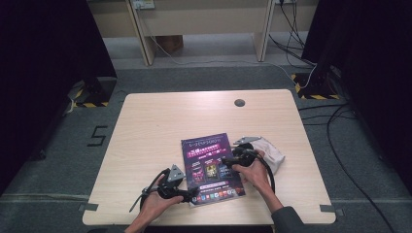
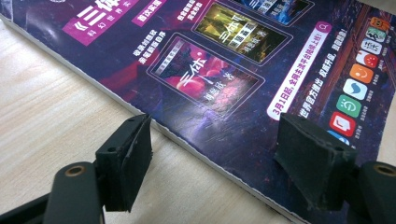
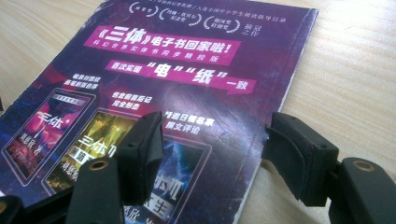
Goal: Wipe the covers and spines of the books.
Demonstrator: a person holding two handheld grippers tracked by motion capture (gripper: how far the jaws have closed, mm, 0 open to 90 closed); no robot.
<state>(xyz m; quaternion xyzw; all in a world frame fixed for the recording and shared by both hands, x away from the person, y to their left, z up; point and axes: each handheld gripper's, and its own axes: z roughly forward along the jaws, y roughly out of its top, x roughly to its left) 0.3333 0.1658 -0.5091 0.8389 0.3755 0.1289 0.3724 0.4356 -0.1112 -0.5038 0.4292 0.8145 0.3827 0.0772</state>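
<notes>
Here, the left tool [image 1: 190, 196] and right tool [image 1: 226, 160] both stand spread, straddling opposite edges of the magazine [image 1: 210, 167] on the surface [image 1: 145, 126].

table [image 1: 145, 145]: pale wood, on grey carpet
cloth [image 1: 273, 153]: whitish, crumpled, on table near its right edge
hole [image 1: 239, 103]: dark, round, near table's far edge
desk [image 1: 204, 22]: beyond table, pale legs
cables [image 1: 340, 126]: black, on floor right of table
</notes>
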